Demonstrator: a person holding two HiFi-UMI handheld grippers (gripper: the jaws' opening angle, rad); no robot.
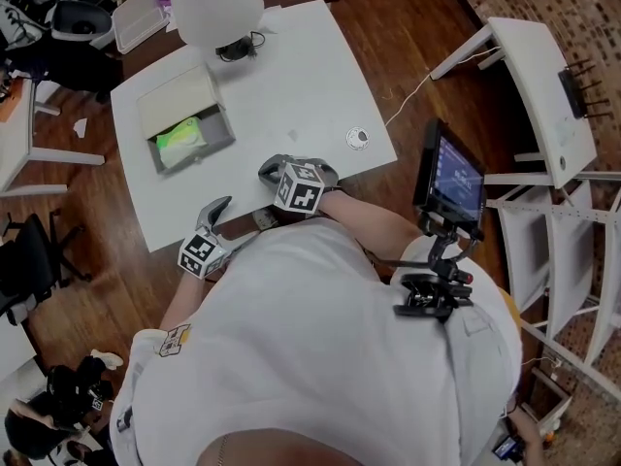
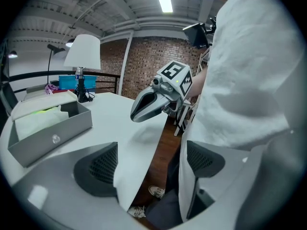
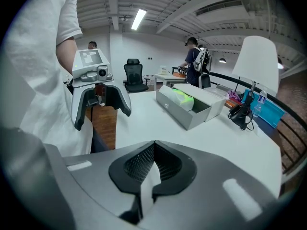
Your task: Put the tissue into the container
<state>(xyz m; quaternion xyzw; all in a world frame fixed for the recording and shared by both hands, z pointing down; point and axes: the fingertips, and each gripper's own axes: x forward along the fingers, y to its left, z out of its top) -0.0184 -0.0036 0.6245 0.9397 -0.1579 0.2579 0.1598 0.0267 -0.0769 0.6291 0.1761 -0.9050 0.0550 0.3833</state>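
Observation:
A grey open box, the container [image 1: 215, 136], lies on the white table [image 1: 291, 76] at its left part. A tissue pack with a green and white wrapper [image 1: 180, 138] lies inside it. Both grippers hover near the table's front edge, apart from the box. My left gripper [image 1: 218, 208] is open with nothing between its jaws [image 2: 153, 164]. In its view the container [image 2: 53, 131] and the tissue [image 2: 36, 119] are at the left, and the right gripper [image 2: 151, 104] is ahead. My right gripper [image 1: 268, 169] is shut, its pads meeting [image 3: 149, 169]. In its view the container [image 3: 192, 110] holds the tissue [image 3: 183, 96].
A white lamp [image 1: 214, 5] stands at the table's far edge. A small round object [image 1: 358, 138] lies at the table's right side. A tablet on a stand [image 1: 449, 178] and white furniture [image 1: 543, 85] are to the right. People stand in the background [image 3: 194, 61].

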